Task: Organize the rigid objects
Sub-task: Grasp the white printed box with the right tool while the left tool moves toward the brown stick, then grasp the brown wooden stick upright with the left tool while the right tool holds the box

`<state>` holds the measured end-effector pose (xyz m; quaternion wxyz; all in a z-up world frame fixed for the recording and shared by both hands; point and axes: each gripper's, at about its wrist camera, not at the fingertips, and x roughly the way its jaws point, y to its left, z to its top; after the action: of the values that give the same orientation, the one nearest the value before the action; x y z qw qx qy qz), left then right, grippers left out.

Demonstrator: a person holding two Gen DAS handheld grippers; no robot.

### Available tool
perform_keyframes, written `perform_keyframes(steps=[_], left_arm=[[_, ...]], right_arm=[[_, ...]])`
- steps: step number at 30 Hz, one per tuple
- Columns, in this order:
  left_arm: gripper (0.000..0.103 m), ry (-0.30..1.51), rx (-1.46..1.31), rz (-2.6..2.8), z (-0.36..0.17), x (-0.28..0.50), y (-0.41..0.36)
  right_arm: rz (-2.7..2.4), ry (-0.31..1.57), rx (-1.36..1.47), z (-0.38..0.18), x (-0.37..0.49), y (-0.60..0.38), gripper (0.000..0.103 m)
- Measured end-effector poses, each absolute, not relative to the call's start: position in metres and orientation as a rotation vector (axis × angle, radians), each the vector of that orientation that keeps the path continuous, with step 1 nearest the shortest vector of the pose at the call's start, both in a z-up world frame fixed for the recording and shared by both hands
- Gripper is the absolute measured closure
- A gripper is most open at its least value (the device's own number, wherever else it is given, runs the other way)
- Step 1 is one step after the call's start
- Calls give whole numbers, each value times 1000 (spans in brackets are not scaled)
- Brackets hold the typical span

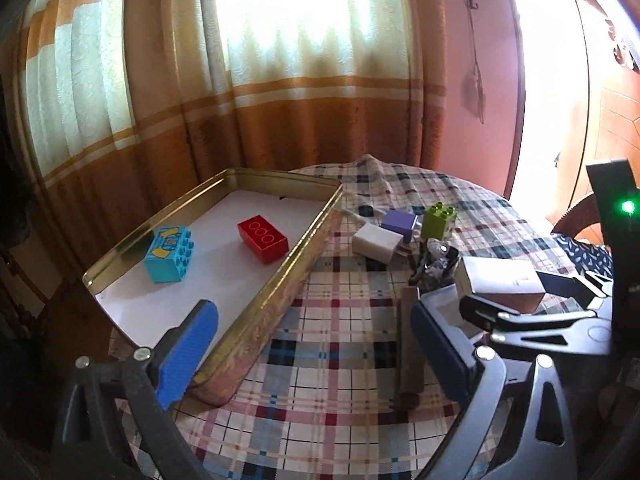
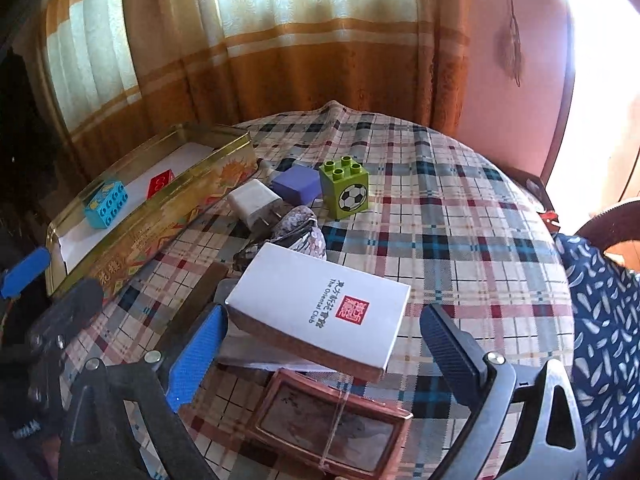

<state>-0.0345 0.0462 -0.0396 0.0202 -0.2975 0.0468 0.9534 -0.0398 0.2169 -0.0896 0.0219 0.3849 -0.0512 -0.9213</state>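
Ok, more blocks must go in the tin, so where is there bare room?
Inside the gold tin, the white floor is free beyond the red block and in front of the cyan block. On the tablecloth, right of the green football block is bare. Between tin and white box is crowded.

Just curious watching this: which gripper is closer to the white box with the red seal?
Right. The right gripper is open with the white box with the red seal between its fingers. The left gripper is off to the box's left, by the gold tin tray.
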Motion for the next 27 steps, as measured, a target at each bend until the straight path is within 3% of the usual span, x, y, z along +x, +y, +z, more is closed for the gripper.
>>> perform_keyframes(steps=[16,19,27], left_arm=[[5,157,-942,2923,-45,-35,52],[5,156,-945,2918,-46,-35,53],[5,148,-930,2867,-45,-32,59]], right_arm=[[-2828,-177,1137,-86,-44,222,5],[-2823,-154,1119,-85,-43,220,16],[-2839,-206,1079,-82,-39,228,16]])
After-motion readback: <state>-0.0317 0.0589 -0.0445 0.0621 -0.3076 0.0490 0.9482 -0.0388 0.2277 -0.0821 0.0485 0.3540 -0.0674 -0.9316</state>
